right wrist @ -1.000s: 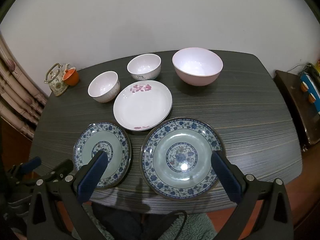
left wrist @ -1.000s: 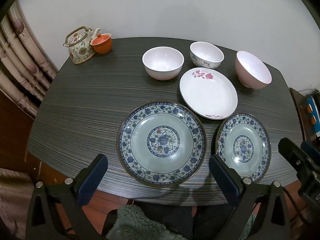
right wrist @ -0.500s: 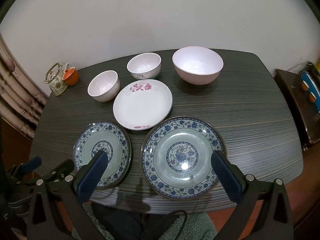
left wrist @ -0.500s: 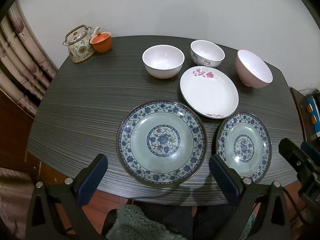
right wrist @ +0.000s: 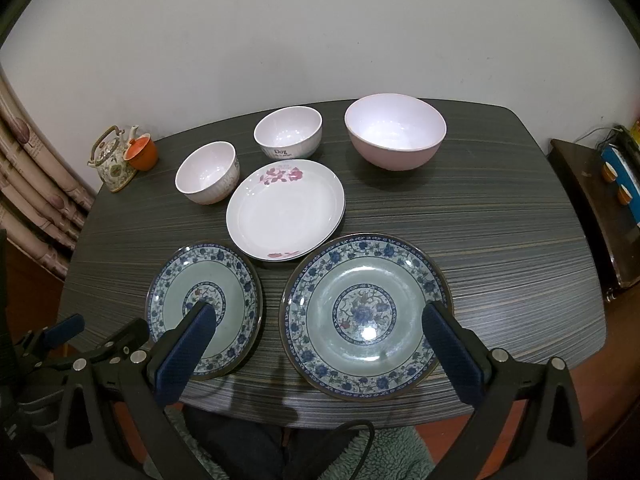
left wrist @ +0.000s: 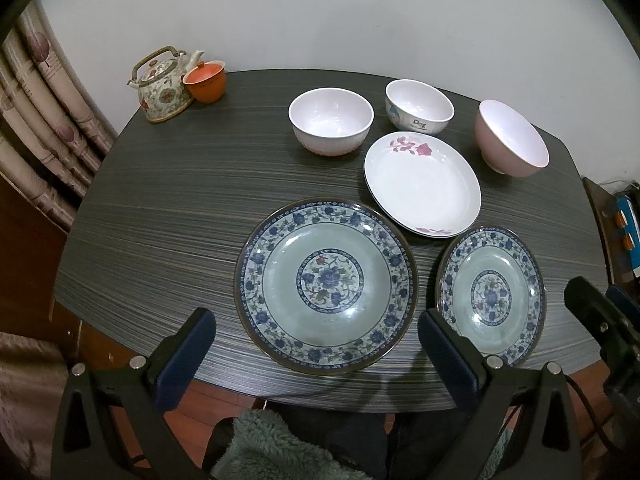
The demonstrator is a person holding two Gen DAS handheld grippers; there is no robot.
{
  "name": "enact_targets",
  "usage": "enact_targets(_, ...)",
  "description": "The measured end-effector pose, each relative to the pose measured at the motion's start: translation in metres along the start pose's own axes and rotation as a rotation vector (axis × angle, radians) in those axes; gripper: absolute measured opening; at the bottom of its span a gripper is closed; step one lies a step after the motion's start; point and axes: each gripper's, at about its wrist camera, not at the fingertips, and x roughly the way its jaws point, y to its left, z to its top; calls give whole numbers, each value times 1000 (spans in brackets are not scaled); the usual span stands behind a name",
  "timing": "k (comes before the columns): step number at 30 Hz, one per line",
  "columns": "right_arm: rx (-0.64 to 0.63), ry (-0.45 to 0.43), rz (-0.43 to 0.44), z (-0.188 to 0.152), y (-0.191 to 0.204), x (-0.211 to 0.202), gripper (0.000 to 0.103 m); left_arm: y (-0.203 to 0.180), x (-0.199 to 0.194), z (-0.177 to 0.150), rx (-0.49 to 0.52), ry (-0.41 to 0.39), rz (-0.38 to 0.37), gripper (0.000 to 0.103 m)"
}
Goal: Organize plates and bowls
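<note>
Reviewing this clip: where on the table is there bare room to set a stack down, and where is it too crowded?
Bare tabletop: the left side of the table, bordered by the teapot, ribbed white bowl and large blue plate; and the right side beyond the pink bowl. It is crowded around the white flowered plate, which is ringed closely by bowls and both blue plates.

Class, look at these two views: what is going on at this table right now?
Nothing is being held. The left tool and right tool both hang open over the table's near edge. Two blue plates, large and small, a white plate and three bowls sit unstacked.
</note>
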Motion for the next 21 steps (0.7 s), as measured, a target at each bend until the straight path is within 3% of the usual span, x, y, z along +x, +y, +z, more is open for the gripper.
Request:
enact_targets(5,6,-4,11,0,0,3,102,8,4,2,-17,4,-9,103)
enact_targets(10,-5,-6,48,1,-2,6,101,28,12,6,-60,15,-71,103)
enact_targets(16,14,22,240,6,-7,21,94,64,29,12,-170,53,-190,103)
enact_targets(21,64,122,416,8,-8,56,75,91,44,12,-264,76,-267,100)
